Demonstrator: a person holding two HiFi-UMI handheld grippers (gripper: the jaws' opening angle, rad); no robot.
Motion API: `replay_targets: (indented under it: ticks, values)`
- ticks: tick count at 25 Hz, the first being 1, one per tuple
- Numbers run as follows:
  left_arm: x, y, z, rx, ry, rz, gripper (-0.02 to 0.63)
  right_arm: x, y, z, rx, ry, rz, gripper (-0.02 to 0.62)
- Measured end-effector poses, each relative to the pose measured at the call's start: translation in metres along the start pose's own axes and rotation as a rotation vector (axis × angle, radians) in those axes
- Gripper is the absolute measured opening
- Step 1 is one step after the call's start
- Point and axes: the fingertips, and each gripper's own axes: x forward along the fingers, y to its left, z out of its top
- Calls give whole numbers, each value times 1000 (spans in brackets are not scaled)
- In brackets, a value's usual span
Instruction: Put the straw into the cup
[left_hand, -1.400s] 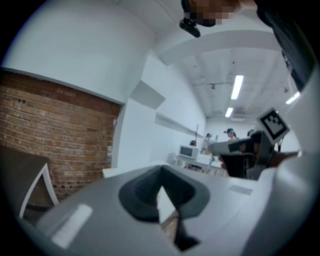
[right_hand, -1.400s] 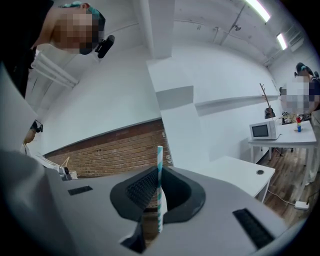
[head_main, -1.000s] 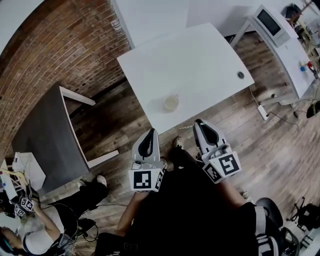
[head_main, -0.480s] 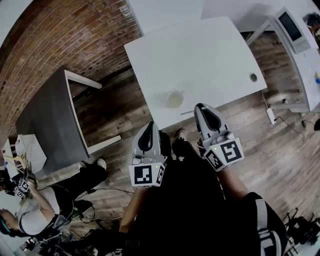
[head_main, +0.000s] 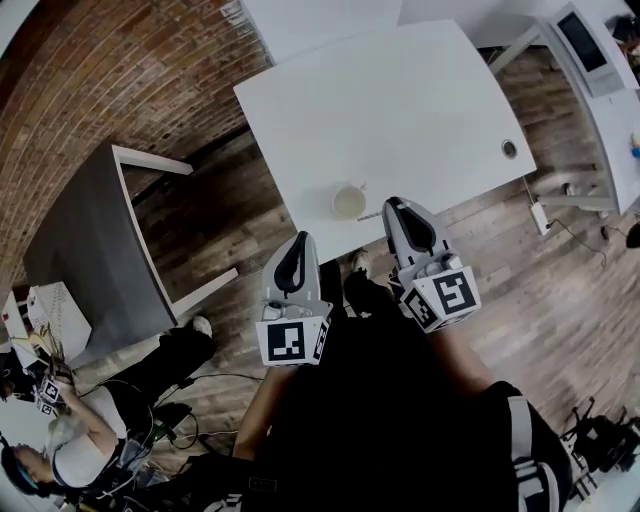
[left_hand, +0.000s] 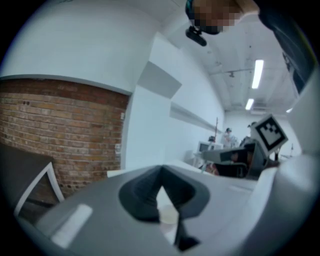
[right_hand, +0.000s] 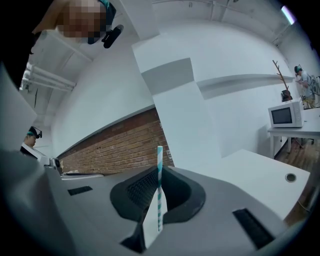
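Observation:
A pale cup (head_main: 347, 202) stands near the front edge of the white table (head_main: 400, 100). My right gripper (head_main: 390, 205) is just right of the cup, over the table's edge, shut on a teal-and-white striped straw (right_hand: 159, 185). The straw stands upright between the jaws, and a sliver of the straw (head_main: 368, 216) pokes out toward the cup. My left gripper (head_main: 300, 240) hangs short of the table over the wooden floor, shut on nothing. In the left gripper view the cup (left_hand: 168, 215) shows blurred through the gap under the touching jaws.
A grey table (head_main: 80, 250) stands at the left by a brick wall (head_main: 120, 70). A person (head_main: 70, 450) sits at the lower left. A microwave (head_main: 590, 40) rests on another white table at the upper right. A round cable hole (head_main: 510, 148) sits near the table's right edge.
My right gripper has moved forward with the straw, from over the floor to the table's edge beside the cup. The left gripper has barely shifted.

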Motion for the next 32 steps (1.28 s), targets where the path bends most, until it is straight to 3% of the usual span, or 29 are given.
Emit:
replay_targets:
  ticks: [20, 32]
  values:
    - [61, 58, -43, -78, 88, -16, 5, 74, -36, -121, 6, 230, -102, 25]
    - [62, 61, -58, -115, 112, -15, 5, 86, -40, -146, 6, 303, -108, 25]
